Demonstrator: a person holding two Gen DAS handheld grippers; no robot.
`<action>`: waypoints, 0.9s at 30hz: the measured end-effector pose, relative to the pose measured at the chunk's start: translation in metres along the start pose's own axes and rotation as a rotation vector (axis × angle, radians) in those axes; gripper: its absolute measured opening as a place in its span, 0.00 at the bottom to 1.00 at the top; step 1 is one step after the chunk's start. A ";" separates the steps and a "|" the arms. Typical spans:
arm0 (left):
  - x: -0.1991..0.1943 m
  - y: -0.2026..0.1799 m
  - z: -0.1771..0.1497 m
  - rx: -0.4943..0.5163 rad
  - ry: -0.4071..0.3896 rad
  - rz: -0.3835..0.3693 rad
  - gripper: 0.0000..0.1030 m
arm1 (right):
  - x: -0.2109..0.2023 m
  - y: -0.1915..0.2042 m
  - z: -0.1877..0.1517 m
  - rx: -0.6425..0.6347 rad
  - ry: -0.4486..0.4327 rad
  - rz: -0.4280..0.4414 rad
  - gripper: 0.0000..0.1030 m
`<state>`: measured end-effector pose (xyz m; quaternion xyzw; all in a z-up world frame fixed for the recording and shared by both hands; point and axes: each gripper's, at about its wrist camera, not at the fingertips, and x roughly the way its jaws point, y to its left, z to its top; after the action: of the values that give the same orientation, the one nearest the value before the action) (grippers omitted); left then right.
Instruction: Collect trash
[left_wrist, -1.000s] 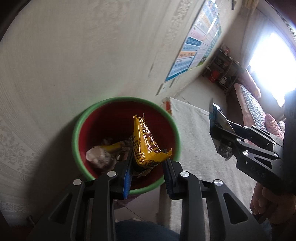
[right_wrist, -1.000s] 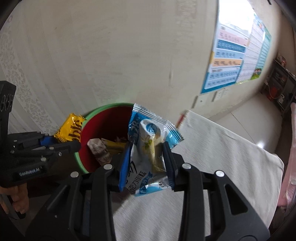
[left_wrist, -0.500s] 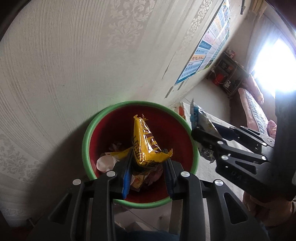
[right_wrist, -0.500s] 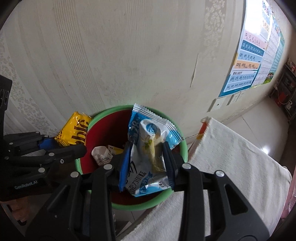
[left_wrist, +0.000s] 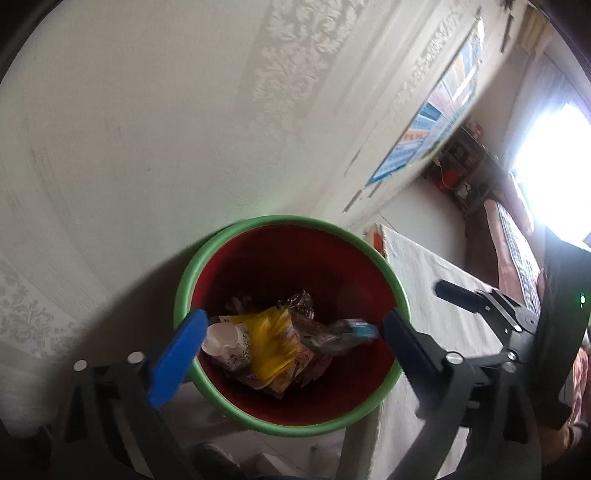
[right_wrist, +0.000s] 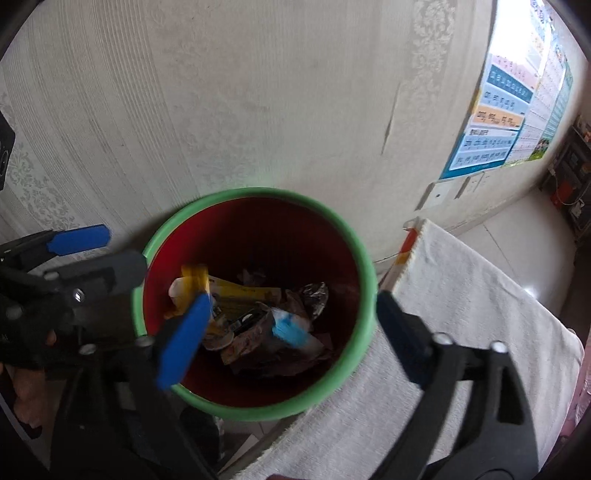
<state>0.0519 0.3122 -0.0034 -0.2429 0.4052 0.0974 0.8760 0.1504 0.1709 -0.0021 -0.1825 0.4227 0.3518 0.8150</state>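
Left gripper (left_wrist: 291, 332): spread wide above the bin, blue-padded fingers apart, nothing between them.
Right gripper (right_wrist: 291, 332): likewise fully spread and empty, poised over the same opening; from the left wrist it shows at the right edge.
Bin (left_wrist: 236, 230): round bucket with a smooth green rim and deep red inner wall, standing against the wallpapered wall (left_wrist: 147, 129) and just beside the cloth-covered table (right_wrist: 480, 314).
Yellow wrapper (left_wrist: 271, 341): glossy crinkled film, lying among the heap at the bottom of the bin.
Blue-and-white packet (right_wrist: 291, 330): shiny foil pouch, resting near the middle of the heap.
Other litter: a crumpled white paper cup (left_wrist: 221, 336) and brown foil scraps, light and springy by the look of them.
Step in hand: release appears complete; best practice now is to lift both tools straight up, fingers clear of the rim, so nothing is snagged or dragged back out.
Remaining: no further trash is visible on the cloth from these views.
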 end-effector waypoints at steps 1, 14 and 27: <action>-0.002 0.001 -0.001 -0.009 -0.007 0.003 0.91 | -0.002 -0.002 -0.002 0.005 -0.001 -0.003 0.93; -0.036 -0.059 -0.032 0.068 -0.090 -0.020 0.92 | -0.087 -0.069 -0.074 0.178 -0.075 -0.100 0.95; -0.028 -0.211 -0.117 0.315 -0.048 -0.127 0.92 | -0.189 -0.157 -0.206 0.348 -0.157 -0.330 0.95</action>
<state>0.0341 0.0718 0.0259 -0.1254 0.3784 -0.0171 0.9170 0.0745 -0.1391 0.0339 -0.0782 0.3769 0.1488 0.9109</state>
